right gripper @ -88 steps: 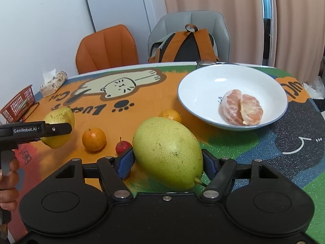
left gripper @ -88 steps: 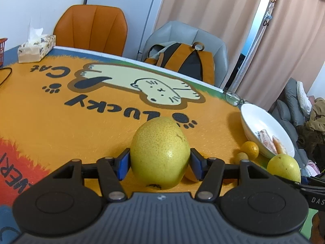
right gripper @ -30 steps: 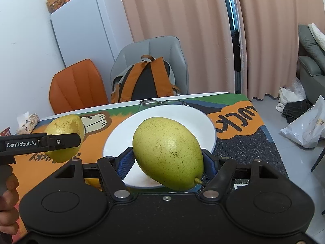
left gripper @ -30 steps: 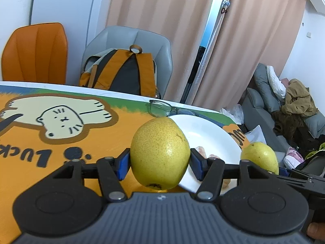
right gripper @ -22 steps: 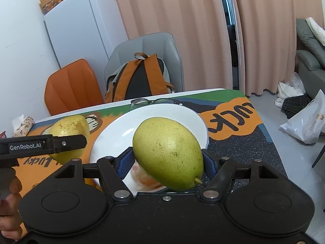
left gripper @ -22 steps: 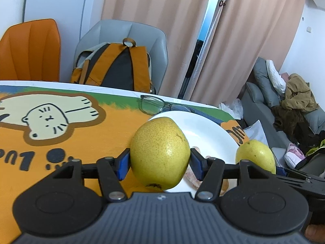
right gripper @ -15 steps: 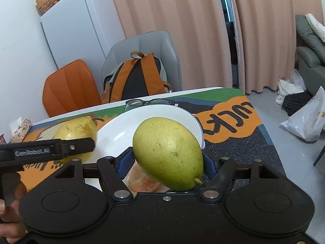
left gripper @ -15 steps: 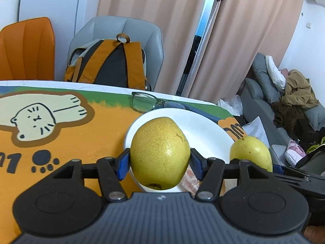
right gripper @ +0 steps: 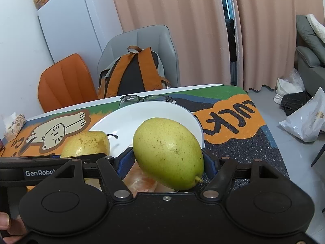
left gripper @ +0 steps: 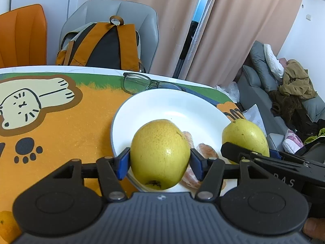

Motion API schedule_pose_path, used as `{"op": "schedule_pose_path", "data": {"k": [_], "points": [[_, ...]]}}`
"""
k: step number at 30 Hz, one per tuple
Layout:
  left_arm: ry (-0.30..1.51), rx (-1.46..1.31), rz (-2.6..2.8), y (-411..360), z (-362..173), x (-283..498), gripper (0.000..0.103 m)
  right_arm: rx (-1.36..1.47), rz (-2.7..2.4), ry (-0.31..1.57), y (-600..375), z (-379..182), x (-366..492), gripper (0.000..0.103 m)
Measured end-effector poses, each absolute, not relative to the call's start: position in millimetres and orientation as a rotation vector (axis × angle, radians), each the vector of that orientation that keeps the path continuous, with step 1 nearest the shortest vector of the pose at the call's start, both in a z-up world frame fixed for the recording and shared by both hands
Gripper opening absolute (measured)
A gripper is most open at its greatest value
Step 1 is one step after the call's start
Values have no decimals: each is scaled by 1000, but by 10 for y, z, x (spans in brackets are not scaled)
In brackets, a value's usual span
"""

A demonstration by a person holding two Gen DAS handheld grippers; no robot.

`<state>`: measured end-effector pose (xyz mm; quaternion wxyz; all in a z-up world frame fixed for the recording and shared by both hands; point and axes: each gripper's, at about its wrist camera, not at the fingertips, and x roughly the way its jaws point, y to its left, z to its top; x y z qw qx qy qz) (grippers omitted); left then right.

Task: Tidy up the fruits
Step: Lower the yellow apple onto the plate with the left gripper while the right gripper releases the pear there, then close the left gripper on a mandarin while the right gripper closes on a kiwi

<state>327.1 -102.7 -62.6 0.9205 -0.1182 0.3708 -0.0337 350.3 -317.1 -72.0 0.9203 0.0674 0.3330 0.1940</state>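
My left gripper (left gripper: 160, 163) is shut on a round yellow pear (left gripper: 160, 153), held just over the near rim of the white plate (left gripper: 162, 105). My right gripper (right gripper: 167, 160) is shut on a longer green-yellow pear (right gripper: 168, 152), also above the plate (right gripper: 130, 122). Each view shows the other gripper's pear: the green-yellow one (left gripper: 244, 137) at the right of the left wrist view, the round one (right gripper: 86, 144) at the left of the right wrist view. Peeled orange segments (left gripper: 205, 150) lie on the plate under the fruit.
Eyeglasses (left gripper: 140, 82) lie just behind the plate at the table's far edge. A grey chair with an orange backpack (left gripper: 103, 44) and an orange chair (left gripper: 22, 36) stand behind the table. A small orange (left gripper: 6, 223) sits at the near left. A tissue box (right gripper: 14, 123) is far left.
Both grippers have carried their pears forward and down from the orange cat mat to above the white plate, which now fills the middle of both views. Both grips are unchanged.
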Motion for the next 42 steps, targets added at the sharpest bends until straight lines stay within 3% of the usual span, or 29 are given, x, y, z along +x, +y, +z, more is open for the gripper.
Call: {"op": "schedule_pose_path", "data": {"k": [5,16,29,42], "points": [[723,-229,-45,-1028,-515,3163,65,129,399,683,-3162,-687,3459,70],[698,-232,-16,-929,-335,2917,66,117,400,650,-3172,-537,3239,72],[703,-231,42,-700,-291,2508,89,142,422,642,-3104,-475,2854,72],[715,-250,40,-462,-332,2151,96,129,445,648,-2957,-490,2523,79]]}}
